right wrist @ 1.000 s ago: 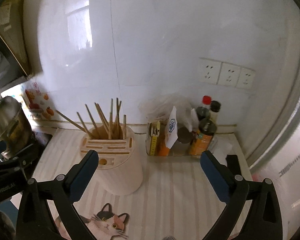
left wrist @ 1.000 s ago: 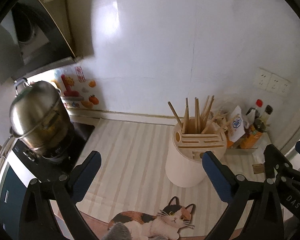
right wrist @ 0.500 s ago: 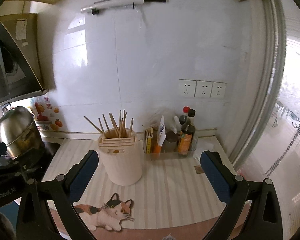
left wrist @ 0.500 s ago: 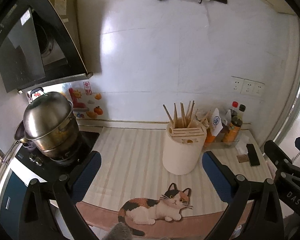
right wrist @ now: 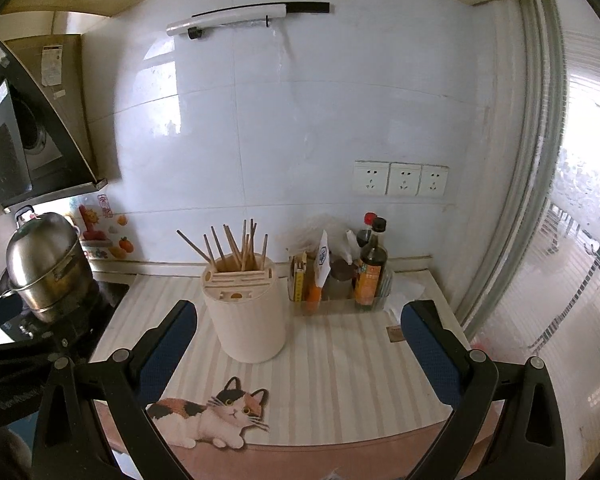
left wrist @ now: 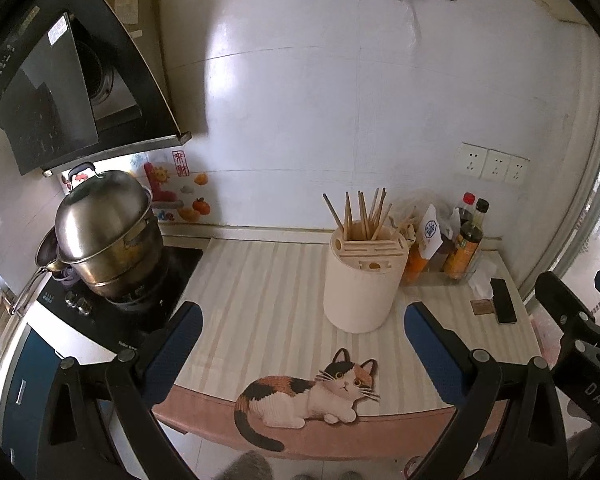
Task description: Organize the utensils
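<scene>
A smooth, cream-coloured cylindrical utensil holder stands upright on the desk, whose surface is covered in pale beige stripes. Its flat top has narrow knife slots at the front and an open well behind them, where a bundle of thin wooden chopsticks leans out in a fan. Just right of the holder sits a clear tray with glossy sauce bottles; well left of it is a polished steel pot; in front of it a flat cat-shaped mat hangs over the desk edge. The left gripper and right gripper both hang spread wide before the holder, holding nothing, clear of the desk.
</scene>
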`<state>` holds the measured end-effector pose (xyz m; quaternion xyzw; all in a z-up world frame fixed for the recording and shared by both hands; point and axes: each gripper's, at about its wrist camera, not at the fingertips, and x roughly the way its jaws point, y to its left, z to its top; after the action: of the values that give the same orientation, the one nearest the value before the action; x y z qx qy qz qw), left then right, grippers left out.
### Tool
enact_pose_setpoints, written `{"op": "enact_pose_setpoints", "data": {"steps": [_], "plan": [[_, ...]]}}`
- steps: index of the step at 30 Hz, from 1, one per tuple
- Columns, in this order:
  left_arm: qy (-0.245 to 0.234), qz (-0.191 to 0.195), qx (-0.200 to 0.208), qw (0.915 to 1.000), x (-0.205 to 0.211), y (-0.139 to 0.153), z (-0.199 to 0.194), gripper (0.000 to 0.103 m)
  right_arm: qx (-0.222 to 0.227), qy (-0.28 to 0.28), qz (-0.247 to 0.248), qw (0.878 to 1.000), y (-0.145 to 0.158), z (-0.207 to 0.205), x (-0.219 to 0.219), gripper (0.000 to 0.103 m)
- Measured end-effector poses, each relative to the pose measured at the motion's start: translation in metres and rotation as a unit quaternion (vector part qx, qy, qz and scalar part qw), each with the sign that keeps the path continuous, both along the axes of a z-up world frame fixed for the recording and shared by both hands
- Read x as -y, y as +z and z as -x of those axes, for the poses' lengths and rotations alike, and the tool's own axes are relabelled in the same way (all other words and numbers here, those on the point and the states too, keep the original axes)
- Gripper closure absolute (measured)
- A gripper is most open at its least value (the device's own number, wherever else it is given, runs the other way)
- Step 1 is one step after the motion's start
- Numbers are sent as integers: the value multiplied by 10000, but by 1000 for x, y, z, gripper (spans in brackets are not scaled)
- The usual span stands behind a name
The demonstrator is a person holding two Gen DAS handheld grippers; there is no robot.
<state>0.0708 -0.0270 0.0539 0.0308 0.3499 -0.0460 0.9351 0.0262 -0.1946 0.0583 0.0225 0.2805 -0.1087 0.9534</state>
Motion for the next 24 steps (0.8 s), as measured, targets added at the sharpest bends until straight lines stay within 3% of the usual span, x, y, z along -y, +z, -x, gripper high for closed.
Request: {"op": "enact_pose_setpoints", "data": {"steps": [24], "plan": [[115, -46, -36, 9999, 6, 0, -4, 0, -265, 110, 111, 9995, -1, -21, 3, 0]]}}
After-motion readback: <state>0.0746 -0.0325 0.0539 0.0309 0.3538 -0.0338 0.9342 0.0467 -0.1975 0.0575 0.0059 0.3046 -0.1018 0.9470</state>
